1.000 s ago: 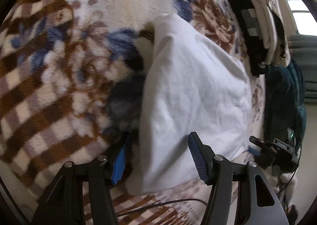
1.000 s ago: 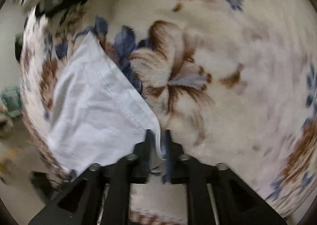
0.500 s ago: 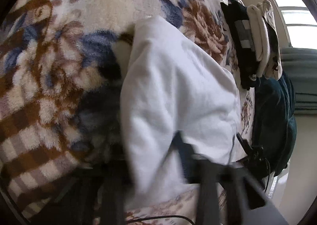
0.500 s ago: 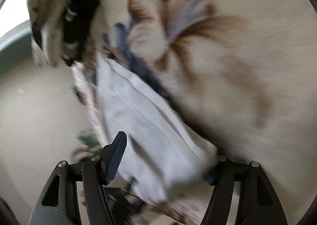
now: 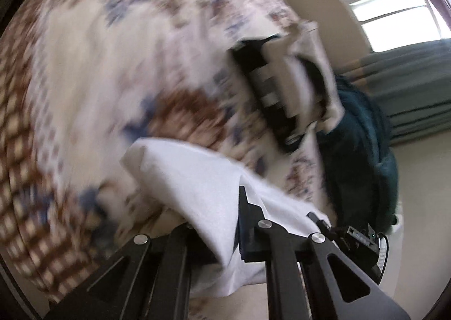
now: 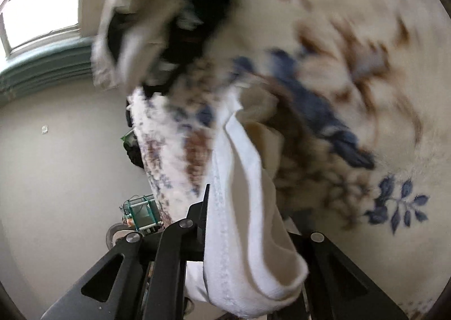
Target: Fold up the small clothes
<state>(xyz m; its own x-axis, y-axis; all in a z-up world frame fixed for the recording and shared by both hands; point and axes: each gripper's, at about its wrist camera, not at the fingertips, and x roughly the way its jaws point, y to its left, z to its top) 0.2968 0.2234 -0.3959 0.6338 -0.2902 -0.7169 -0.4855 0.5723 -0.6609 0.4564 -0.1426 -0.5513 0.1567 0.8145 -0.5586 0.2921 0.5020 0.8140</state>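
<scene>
While my left gripper (image 5: 225, 224) had clamped the white cloth (image 5: 203, 179), only its view showed the green bag (image 5: 363, 156); my right gripper (image 6: 248, 235), just closing, pinched the cloth's hem.

We cannot resolve the blanket (image 5: 93, 72) pattern or the stacked clothes (image 5: 284, 80); motion blur smears both. The white garment (image 6: 248, 207) covers the right gripper (image 6: 225, 224) fingertips, and its lower fold runs past the frame edge
</scene>
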